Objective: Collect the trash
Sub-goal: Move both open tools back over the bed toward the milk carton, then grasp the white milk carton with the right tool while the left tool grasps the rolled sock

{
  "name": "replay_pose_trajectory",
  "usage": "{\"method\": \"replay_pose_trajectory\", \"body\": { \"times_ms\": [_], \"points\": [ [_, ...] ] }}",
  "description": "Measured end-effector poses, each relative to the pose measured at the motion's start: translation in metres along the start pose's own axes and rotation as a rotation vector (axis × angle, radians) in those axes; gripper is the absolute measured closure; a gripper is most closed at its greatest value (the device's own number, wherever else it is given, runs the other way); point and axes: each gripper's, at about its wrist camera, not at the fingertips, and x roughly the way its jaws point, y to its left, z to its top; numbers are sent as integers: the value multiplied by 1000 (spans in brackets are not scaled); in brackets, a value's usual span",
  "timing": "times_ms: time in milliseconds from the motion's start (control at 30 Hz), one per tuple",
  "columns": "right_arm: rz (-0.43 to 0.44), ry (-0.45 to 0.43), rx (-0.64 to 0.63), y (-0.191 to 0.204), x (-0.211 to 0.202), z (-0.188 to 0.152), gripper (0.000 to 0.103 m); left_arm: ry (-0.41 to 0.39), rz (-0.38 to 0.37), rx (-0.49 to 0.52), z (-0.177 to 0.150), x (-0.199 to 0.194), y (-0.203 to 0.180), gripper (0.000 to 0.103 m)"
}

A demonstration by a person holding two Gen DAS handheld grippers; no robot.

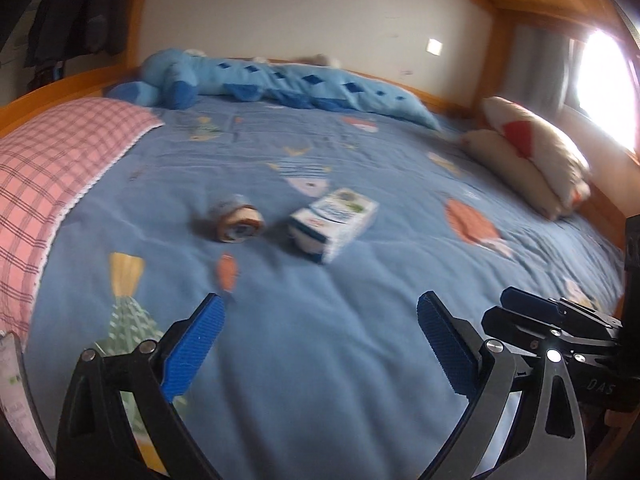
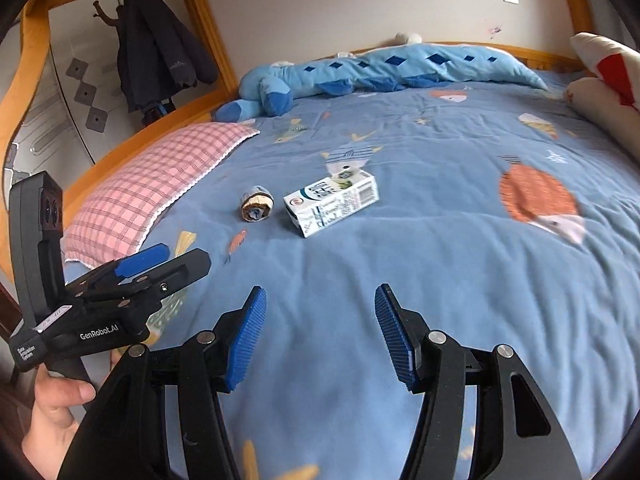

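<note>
Plainly nothing is collected yet: the white rectangular drink carton (image 2: 332, 203) and crumpled brown-and-blue wrapper (image 2: 257, 208) lie side by side on the blue fish-print quilt (image 2: 400, 264), well ahead of the left gripper (image 1: 318, 344) and right gripper (image 2: 320, 334), both gaping empty.

White carton (image 2: 332, 203) lying beside crumpled cup (image 2: 257, 208).
</note>
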Motion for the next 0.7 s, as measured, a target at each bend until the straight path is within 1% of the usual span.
{"method": "replay_pose_trajectory", "body": {
  "times_ms": [200, 433, 500, 567, 667, 700],
  "points": [
    [3, 30, 22, 15, 52, 25, 47, 12, 41, -59, 20, 25, 44, 6],
    [-65, 49, 55, 24, 108, 47, 45, 24, 71, -109, 42, 56, 81, 6],
    [-100, 53, 54, 28, 122, 53, 42, 24, 78, -118, 48, 64, 89, 6],
    [-116, 58, 72, 29, 133, 58, 40, 18, 93, -117, 53, 70, 94, 6],
    [-159, 48, 118, 28, 146, 66, 32, 18, 104, -121, 59, 77, 101, 6],
    [-185, 42, 126, 29, 149, 69, 26, 20, 104, -128, 60, 80, 104, 6]
  ]
}}
